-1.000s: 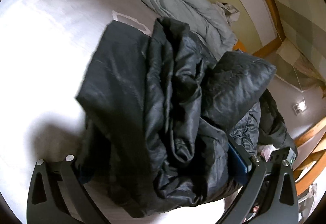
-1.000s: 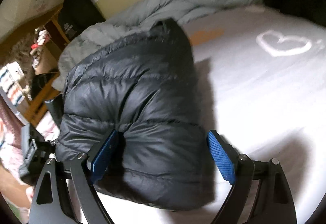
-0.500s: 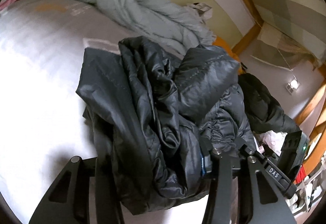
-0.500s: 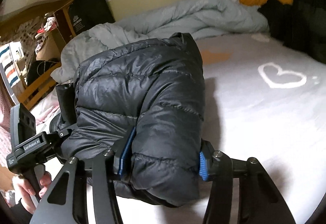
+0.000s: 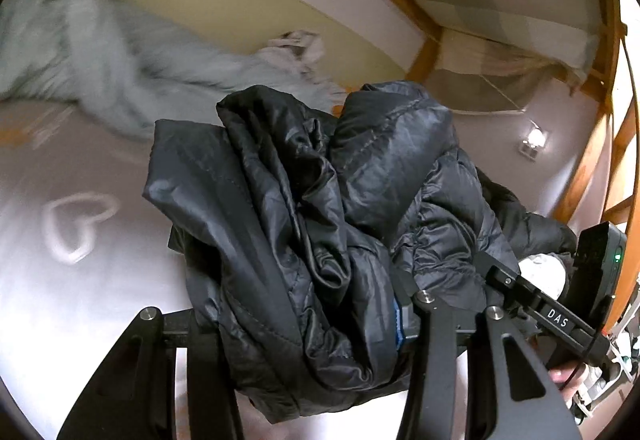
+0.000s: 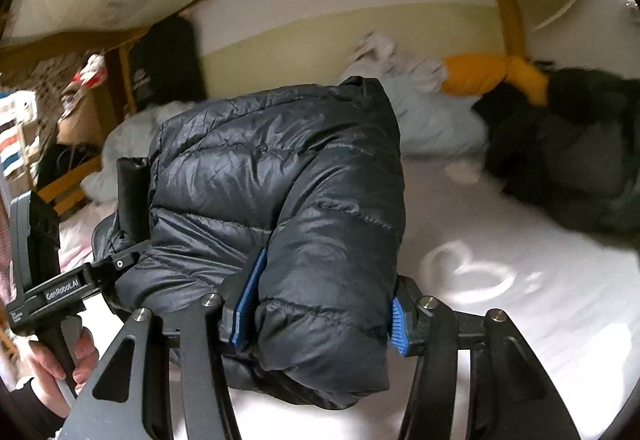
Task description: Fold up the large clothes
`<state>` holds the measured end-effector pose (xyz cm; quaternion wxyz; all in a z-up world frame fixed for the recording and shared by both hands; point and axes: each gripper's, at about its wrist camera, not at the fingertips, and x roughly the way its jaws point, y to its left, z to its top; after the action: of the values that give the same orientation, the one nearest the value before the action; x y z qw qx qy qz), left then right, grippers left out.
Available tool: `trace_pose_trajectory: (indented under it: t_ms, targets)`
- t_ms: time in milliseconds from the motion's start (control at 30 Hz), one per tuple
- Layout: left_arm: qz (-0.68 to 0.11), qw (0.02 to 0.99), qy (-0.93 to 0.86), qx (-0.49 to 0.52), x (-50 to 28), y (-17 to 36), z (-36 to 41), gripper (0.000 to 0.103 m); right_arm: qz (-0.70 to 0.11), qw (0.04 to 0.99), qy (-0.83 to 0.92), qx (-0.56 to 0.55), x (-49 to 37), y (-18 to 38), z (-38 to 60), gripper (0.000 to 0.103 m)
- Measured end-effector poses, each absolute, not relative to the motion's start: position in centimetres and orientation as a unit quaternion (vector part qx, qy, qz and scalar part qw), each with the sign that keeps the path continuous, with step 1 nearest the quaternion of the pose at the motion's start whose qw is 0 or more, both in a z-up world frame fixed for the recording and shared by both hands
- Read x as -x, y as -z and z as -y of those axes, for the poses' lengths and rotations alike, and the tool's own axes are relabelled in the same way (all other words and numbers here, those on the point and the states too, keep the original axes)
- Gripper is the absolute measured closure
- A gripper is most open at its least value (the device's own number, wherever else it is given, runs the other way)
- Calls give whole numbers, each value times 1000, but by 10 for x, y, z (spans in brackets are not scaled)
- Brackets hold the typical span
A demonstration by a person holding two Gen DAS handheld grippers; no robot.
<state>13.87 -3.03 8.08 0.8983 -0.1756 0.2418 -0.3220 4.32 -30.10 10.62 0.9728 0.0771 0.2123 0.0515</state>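
Note:
A black quilted puffer jacket [image 5: 320, 224] is bundled and folded, held up over the white bed sheet [image 5: 80, 280]. My left gripper [image 5: 304, 324] is shut on one end of the bundle, where the shiny lining shows. My right gripper [image 6: 320, 308] is shut on the other end of the jacket [image 6: 288, 200], its blue pads [image 6: 248, 296] pressed into the quilted outer side. Each gripper shows in the other's view: the right one in the left wrist view [image 5: 552, 312] and the left one in the right wrist view [image 6: 72, 284].
A pale blue duvet [image 5: 104, 72] lies crumpled along the wall. An orange cushion [image 6: 496, 80] and another dark garment [image 6: 568, 152] lie at the far right of the bed. A wooden bed frame [image 6: 508, 0] and shelves [image 6: 24, 144] border the bed.
Both grippers closed on the jacket from open one second ago. They have lifted the bundle off the sheet and both views have tilted up toward the wall.

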Motion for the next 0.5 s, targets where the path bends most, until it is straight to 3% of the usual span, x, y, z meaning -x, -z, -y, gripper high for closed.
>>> trace_pose_trajectory:
  t_ms: [233,500]
  targets:
    - [-238,895,353,136,-198,-85,133,56,-191,979,24,-64,-83,-109,384,47]
    - [-286,882,357,116,-271,-42,220,55,-228,967,99,-48,-149,-70,465,47]
